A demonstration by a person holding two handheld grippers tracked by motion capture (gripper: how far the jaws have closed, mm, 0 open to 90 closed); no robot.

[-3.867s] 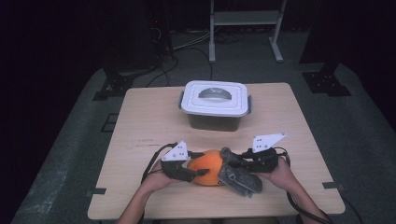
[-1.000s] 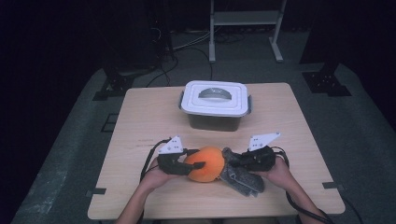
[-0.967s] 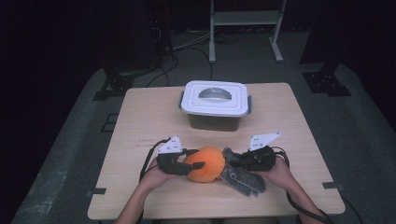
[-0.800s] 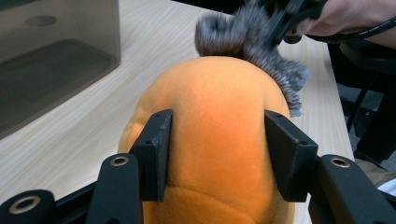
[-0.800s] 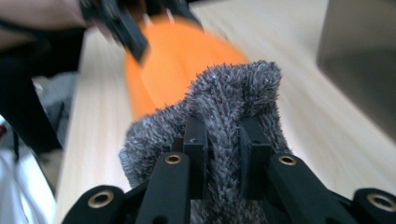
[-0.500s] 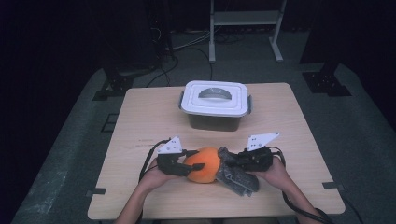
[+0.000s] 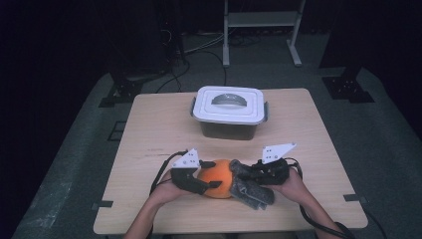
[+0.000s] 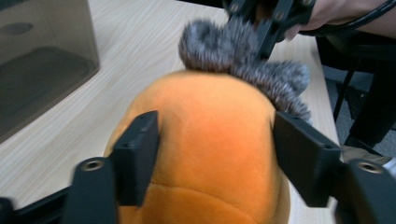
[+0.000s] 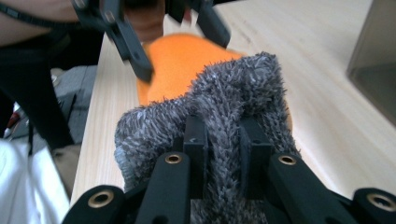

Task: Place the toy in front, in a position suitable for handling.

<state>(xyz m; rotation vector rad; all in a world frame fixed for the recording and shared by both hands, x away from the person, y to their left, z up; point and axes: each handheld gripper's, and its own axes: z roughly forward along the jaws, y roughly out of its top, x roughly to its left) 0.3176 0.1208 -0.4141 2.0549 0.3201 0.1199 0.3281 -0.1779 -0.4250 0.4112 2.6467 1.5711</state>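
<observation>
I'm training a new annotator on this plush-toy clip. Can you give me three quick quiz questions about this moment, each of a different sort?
1. True or false: the lid is on the white box.
2. What does the right gripper clamp?
A. the toy's orange body
B. the toy's grey fuzzy part
C. the box handle
3. Fill in: in the left gripper view, the left gripper has just been opening, and its fingers stand on either side of the toy's ____ body.

Key
1. True
2. B: the grey fuzzy part is pinched between its fingers.
3. orange
</observation>
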